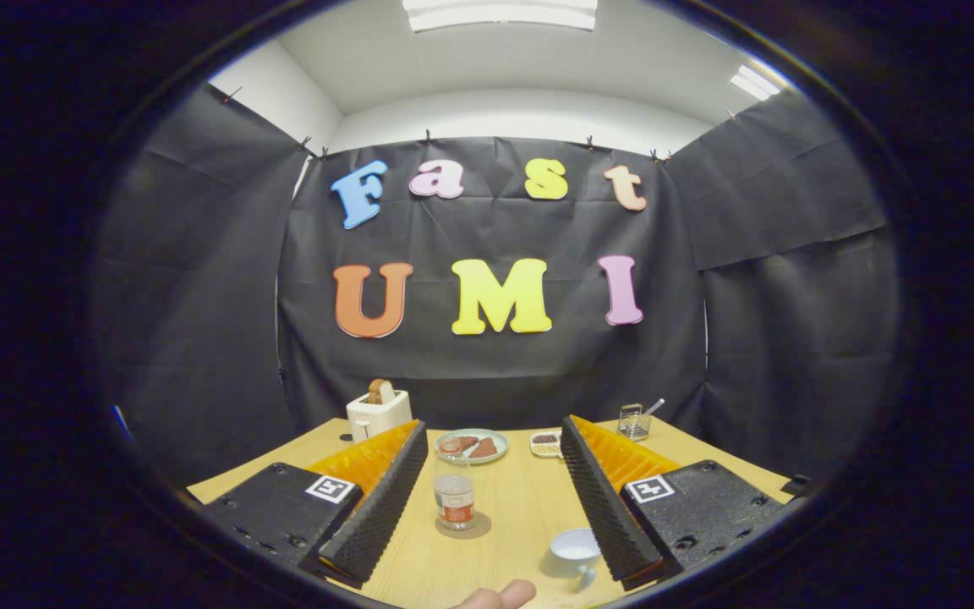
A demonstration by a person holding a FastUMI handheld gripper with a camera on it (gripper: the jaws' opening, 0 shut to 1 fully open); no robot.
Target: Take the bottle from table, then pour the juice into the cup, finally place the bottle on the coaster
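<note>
I am holding my fingers [487,499] wide apart around nothing; the bottle [454,495] is standing upright between them on its coaster [463,528]. Looking light, slick, crushable, I'm favouring its labelled middle.

A wooden desk [521,516] carries a coaster [478,531], white cup [576,554], toaster [377,413], plate [491,457], small dish [545,442] and wire basket [634,420]

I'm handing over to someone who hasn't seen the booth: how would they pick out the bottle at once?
Start at the wooden table and look between the fingers of the open gripper. The bottle stands upright there on a round coaster, nearer the left finger. It is clear, with a label band low on it, unlike the white cup by the right finger.
</note>
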